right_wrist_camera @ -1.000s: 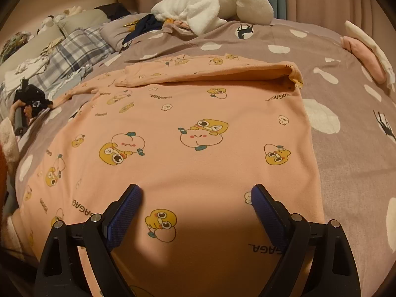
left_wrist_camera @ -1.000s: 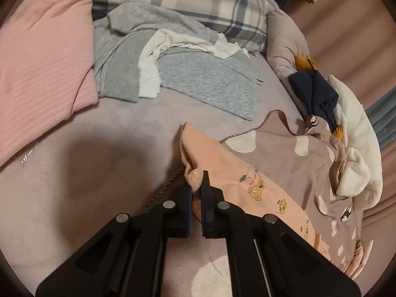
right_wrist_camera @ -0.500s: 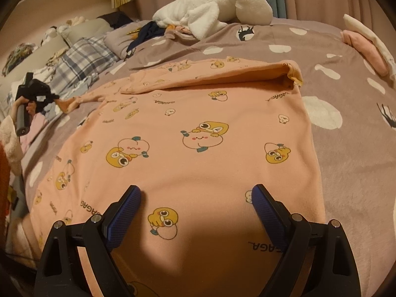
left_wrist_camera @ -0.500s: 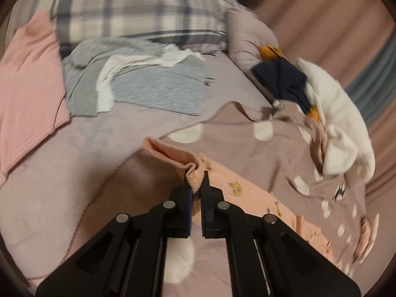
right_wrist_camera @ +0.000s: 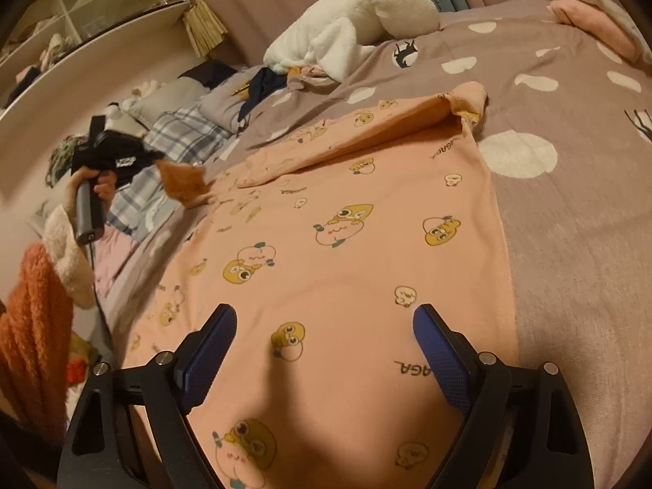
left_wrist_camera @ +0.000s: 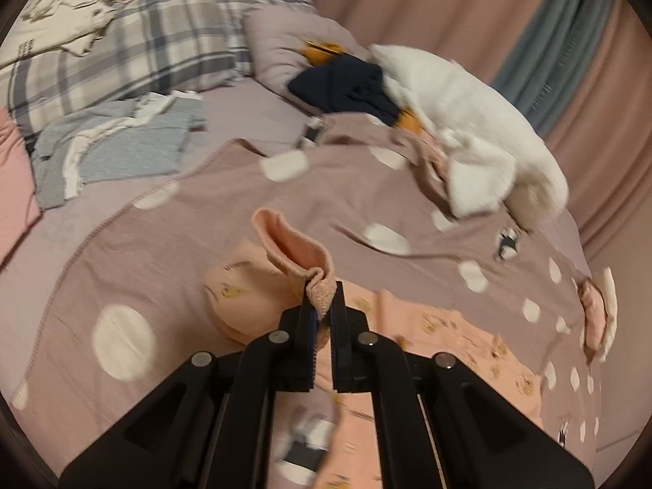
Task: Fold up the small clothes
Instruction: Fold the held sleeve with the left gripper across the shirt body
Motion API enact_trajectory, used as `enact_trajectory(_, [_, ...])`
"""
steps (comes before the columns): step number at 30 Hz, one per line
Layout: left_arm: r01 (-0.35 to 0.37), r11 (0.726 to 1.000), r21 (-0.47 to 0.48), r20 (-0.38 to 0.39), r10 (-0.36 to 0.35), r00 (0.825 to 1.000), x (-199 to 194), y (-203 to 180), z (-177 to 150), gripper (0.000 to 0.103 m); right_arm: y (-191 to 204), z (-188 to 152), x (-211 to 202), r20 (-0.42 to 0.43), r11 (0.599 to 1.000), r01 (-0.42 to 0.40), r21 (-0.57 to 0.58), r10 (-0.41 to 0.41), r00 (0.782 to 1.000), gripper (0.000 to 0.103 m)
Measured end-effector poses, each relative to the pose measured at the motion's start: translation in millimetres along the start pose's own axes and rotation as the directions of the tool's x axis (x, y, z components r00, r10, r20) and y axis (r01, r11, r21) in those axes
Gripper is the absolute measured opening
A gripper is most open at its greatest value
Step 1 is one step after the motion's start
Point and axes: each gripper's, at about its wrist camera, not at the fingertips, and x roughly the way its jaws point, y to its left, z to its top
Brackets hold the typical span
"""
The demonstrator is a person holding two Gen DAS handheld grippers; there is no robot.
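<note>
A peach cartoon-print top (right_wrist_camera: pixel 346 244) lies spread on the mauve polka-dot blanket (right_wrist_camera: pixel 570 224); its far sleeve is folded across its upper part. My left gripper (left_wrist_camera: pixel 322 305) is shut on the ribbed cuff of the near sleeve (left_wrist_camera: pixel 293 252) and holds it lifted above the blanket. In the right wrist view the left gripper (right_wrist_camera: pixel 110 159) sits at far left with the cuff (right_wrist_camera: pixel 181 181) raised. My right gripper (right_wrist_camera: pixel 326 342) is open and empty, low over the top's lower part.
Grey and white folded clothes (left_wrist_camera: pixel 118 146) and a plaid pillow (left_wrist_camera: pixel 122 57) lie at the far left. A white plush blanket (left_wrist_camera: pixel 468 122) with dark navy cloth (left_wrist_camera: pixel 346 85) lies at the back. A pink cushion (right_wrist_camera: pixel 587 20) sits at the right edge.
My left gripper has lifted the sleeve cuff and carried it inward over the blanket towards the top's body. The right gripper has stayed open in place.
</note>
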Motion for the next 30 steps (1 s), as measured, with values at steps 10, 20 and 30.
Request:
enact_trajectory(10, [0.061,0.994,0.086,-0.013,-0.06,0.998,2.8,-88.6,-36.0,0.004,-31.4,-11.1,-43.1,0.056,0.995,-0.047,0.092,0.042,0.998,0.089])
enact_trajectory(20, [0.135,0.983,0.122,-0.066,-0.128,0.99,33.8,-174.5,-82.3,0.004,-66.5,-19.9,-70.9,0.129,0.973,-0.116,0.198,0.091,0.987,0.089])
enact_trajectory(30, [0.24,0.965,0.108,-0.155,-0.222,0.963,70.4,-251.5,-156.7,0.004,-66.6,-22.1,-69.0,0.097,0.983,-0.087,0.16,0.072,0.993,0.089])
